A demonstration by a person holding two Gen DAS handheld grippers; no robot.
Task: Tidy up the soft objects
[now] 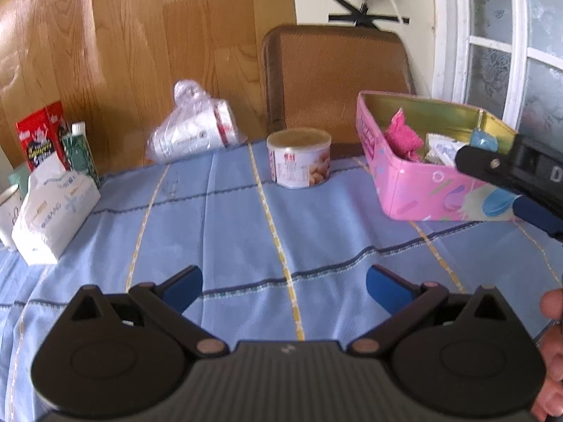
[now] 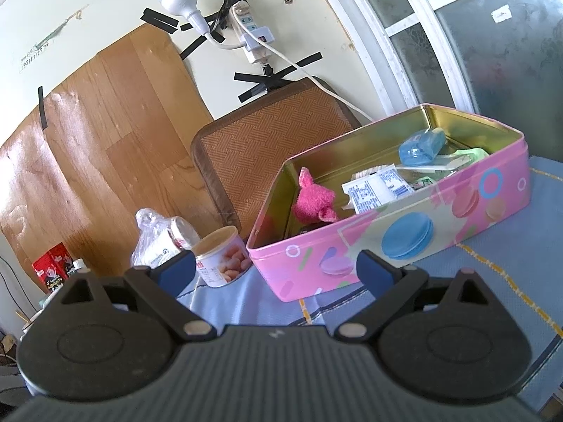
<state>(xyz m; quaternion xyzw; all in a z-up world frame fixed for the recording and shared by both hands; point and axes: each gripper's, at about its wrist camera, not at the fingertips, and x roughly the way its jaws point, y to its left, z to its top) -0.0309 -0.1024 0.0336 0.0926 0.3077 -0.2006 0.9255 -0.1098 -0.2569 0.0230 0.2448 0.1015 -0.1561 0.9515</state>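
Observation:
A pink tin box point(image 1: 418, 190) stands on the blue tablecloth at the right; it also shows in the right wrist view point(image 2: 415, 225). Inside lie a pink fluffy cloth point(image 2: 311, 198), white packets point(image 2: 373, 190), a blue plastic item point(image 2: 420, 147) and a green packet point(image 2: 468, 156). My left gripper point(image 1: 283, 286) is open and empty above the cloth's middle. My right gripper point(image 2: 276, 270) is open and empty, just in front of the tin's near wall. The right gripper's body point(image 1: 517, 172) shows beside the tin in the left wrist view.
A round can point(image 1: 299, 158) stands left of the tin. A plastic bag with white cups point(image 1: 193, 130) lies at the back. A tissue pack point(image 1: 52, 207), a red carton point(image 1: 42, 133) and a green bottle point(image 1: 81, 151) stand at the left. A brown chair back point(image 1: 334, 77) is behind the table.

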